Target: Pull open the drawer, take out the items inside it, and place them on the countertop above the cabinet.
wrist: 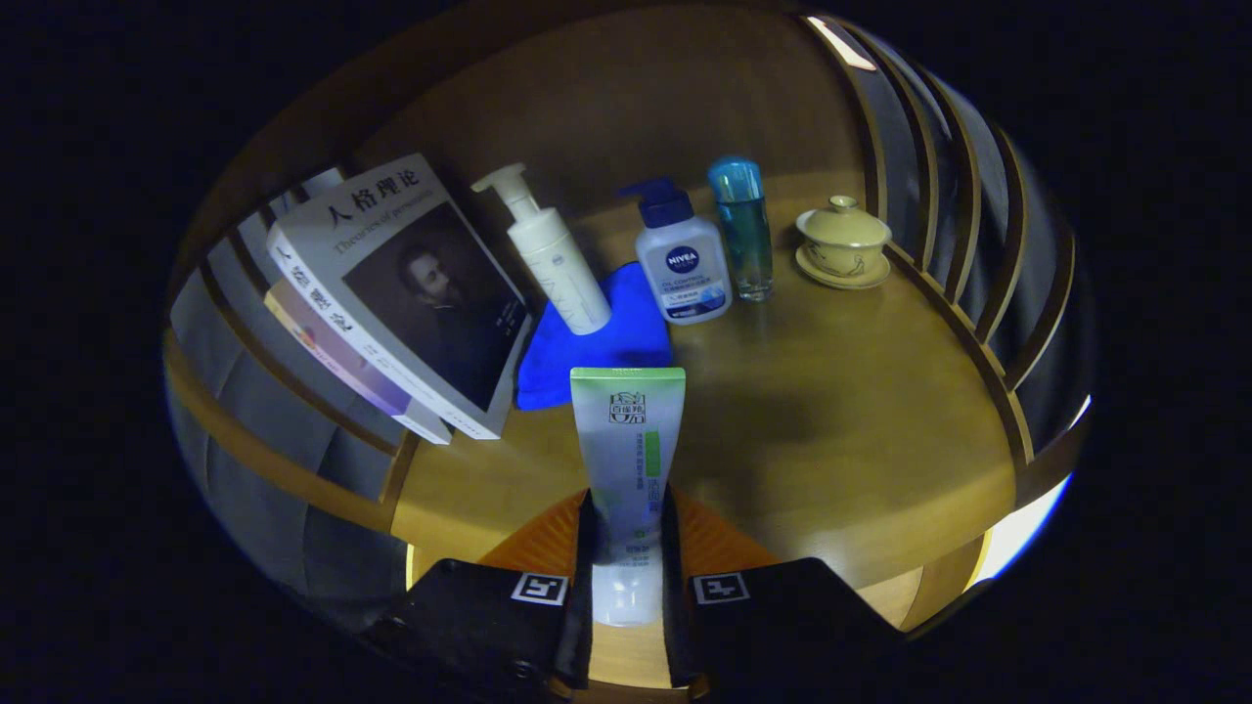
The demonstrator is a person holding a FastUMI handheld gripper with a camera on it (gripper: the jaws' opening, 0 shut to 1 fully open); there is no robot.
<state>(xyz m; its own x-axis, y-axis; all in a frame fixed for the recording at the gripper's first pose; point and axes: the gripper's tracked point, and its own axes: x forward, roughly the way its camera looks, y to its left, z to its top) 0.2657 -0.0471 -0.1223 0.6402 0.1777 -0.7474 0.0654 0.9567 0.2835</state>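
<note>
Wooden countertop (831,430) lies below the level, forward-pointing gripper (626,567), whose fingers clamp a tube (626,440) upright, cap down, just short of the blue cloth (597,352) and books (391,303).

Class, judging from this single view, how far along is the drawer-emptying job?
Done, by the look of it: a white pump bottle, a blue-capped pump bottle and a clear blue bottle already stand on the countertop. In hand: the hand-held gripper is shut on a green-and-white tube, held above the wood. Left: setting it down.
</note>
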